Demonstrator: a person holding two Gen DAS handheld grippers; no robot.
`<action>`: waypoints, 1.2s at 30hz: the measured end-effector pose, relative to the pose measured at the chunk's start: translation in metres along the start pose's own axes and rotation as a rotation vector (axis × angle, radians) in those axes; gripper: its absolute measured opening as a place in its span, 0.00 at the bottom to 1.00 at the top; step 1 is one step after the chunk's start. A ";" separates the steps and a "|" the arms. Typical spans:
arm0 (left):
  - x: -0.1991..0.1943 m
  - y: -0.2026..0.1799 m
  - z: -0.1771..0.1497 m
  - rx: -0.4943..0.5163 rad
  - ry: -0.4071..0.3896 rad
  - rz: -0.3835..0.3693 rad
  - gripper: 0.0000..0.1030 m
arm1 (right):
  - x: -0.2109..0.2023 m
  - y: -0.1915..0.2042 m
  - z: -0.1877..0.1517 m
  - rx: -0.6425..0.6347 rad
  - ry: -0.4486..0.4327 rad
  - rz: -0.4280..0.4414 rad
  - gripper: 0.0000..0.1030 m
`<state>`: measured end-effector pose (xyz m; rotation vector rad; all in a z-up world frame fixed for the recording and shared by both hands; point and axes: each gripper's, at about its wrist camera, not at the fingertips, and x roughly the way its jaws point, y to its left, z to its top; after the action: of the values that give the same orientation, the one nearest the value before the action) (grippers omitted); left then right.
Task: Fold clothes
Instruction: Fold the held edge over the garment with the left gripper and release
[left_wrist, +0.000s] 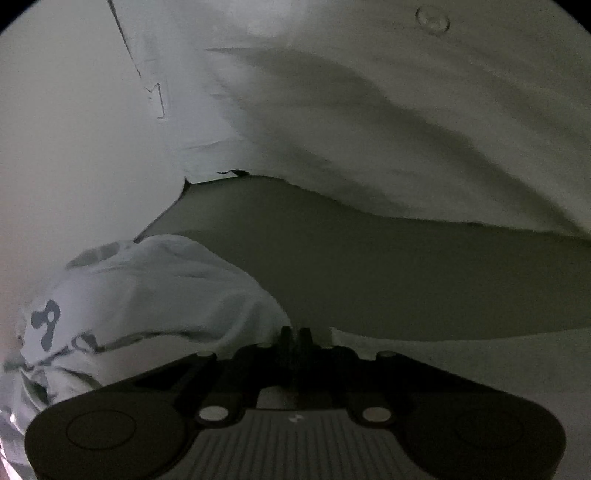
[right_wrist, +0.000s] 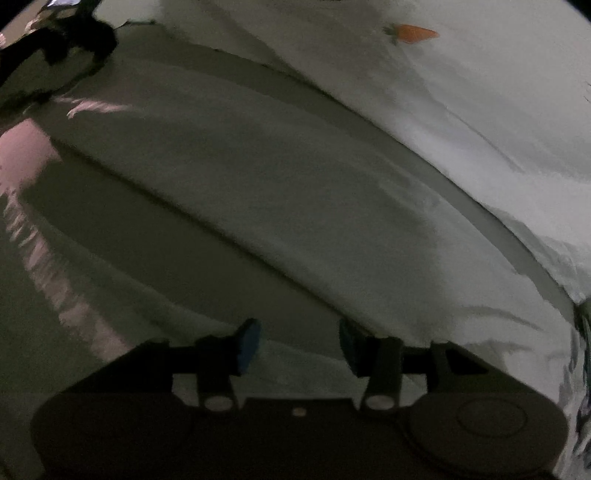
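The left tongs (left_wrist: 296, 334) were seen drawn nearly together, and whether cloth was pinched between them could not be told. A bunched white garment (left_wrist: 155, 295) with dark printed marks lay just to their left, on a grey bench (left_wrist: 406, 277). The right tongs (right_wrist: 300, 341) were held apart above pale fabric (right_wrist: 258, 192), nothing gripped. An orange carrot print (right_wrist: 415, 34) was visible on white cloth (right_wrist: 498, 122) beyond.

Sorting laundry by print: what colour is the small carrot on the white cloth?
Orange carrot with a green top, clearest in the right wrist view.
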<state>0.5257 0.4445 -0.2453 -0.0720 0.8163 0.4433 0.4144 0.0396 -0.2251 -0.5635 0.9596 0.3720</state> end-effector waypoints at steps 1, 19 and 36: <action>-0.010 0.001 -0.001 -0.012 -0.007 -0.025 0.16 | -0.002 -0.004 -0.002 0.025 -0.003 -0.006 0.61; -0.187 -0.056 -0.161 -0.236 0.168 -0.396 0.90 | -0.076 -0.146 -0.170 0.938 -0.165 -0.127 0.80; -0.268 -0.137 -0.246 -0.200 0.348 -0.401 0.90 | -0.099 -0.266 -0.364 1.191 -0.078 -0.283 0.55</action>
<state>0.2519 0.1684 -0.2371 -0.5009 1.0680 0.1305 0.2637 -0.3964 -0.2292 0.4068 0.8415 -0.4404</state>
